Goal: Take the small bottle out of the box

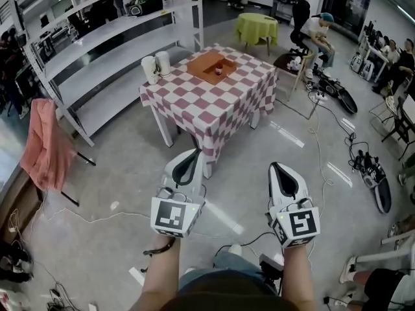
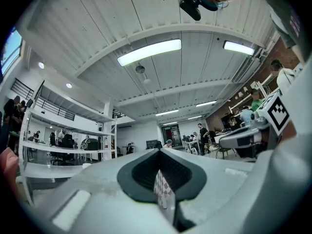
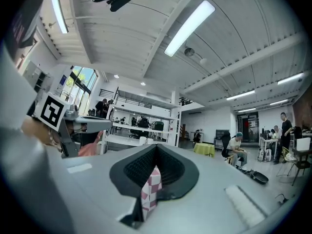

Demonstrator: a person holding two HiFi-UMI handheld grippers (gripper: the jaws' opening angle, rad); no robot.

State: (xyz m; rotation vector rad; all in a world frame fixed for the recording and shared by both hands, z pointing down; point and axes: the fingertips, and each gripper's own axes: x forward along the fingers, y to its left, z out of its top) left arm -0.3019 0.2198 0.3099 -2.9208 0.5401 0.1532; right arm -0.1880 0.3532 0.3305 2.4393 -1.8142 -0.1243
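Stock as it stands, with no move on the task made yet: small bottle (image 1: 218, 70), one, upright inside the shallow brown box (image 1: 204, 61), one, which lies toward the far side of the checked table (image 1: 207, 112), one. White cups (image 1: 150, 69), two, side by side at the table's far left corner, near the box but not touching it. Left gripper (image 1: 192, 157), one, jaws pressed together with nothing between them, held low over the floor and well apart from the table. Right gripper (image 1: 278, 171), one, likewise closed and empty, and equally far off. Loose cables (image 1: 314, 132), several, trailing across the floor to the right of the table and near the person's feet. Likely faults from here: a foot could catch on a cable during the walk up. Jaws left closed would knock the bottle over instead of straddling it. Because the bottle is small and stands by the box wall, a jaw may strike the rim and push the box across the cloth. A reach from the left side could clip the cups. A light pinch on so slim a thing may let it slip back into the box.
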